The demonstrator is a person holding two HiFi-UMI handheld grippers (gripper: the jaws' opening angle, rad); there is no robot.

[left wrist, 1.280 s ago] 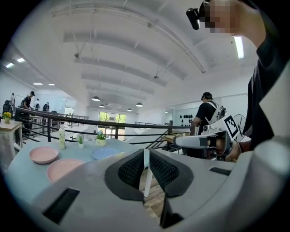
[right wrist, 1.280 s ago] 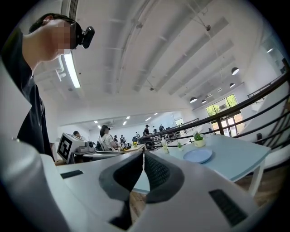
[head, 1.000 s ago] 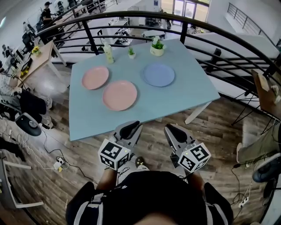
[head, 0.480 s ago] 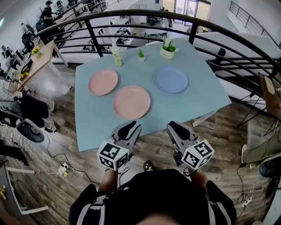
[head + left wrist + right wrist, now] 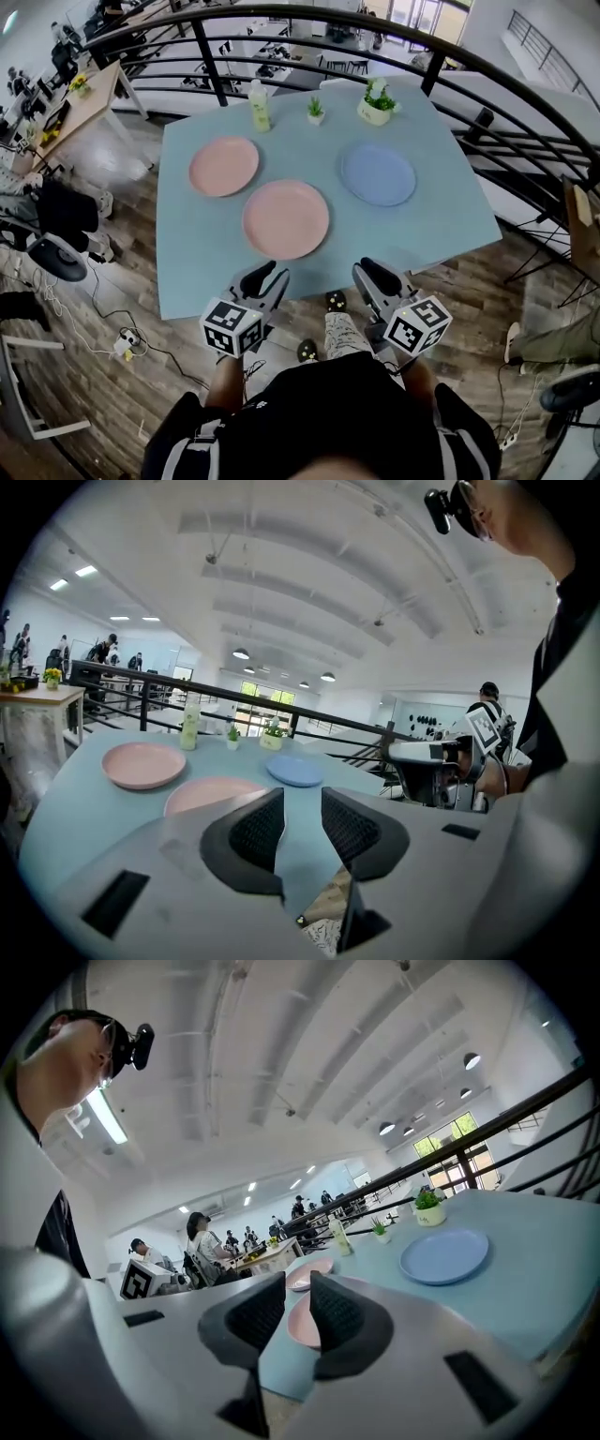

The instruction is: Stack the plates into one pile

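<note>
Standing at the near edge of the light-blue counter [image 5: 197, 253], the person holds both grippers low, just short of that edge and over the wooden floor [image 5: 469, 281]. The left gripper [image 5: 261, 280] has its jaws parted by a narrow gap with nothing between them. The right gripper [image 5: 376, 278] is the same, jaws slightly apart and empty. Three plates lie apart on the counter, none stacked. One pink plate [image 5: 286, 219] sits near the middle, closest to the near edge. A second pink plate [image 5: 224, 166] lies toward the far left corner, and a blue plate [image 5: 378, 174] lies toward the right edge. Along the far edge stand what looks like a pale bottle [image 5: 259, 105], a small potted plant [image 5: 316, 111] and a larger potted plant [image 5: 377, 103].
</note>
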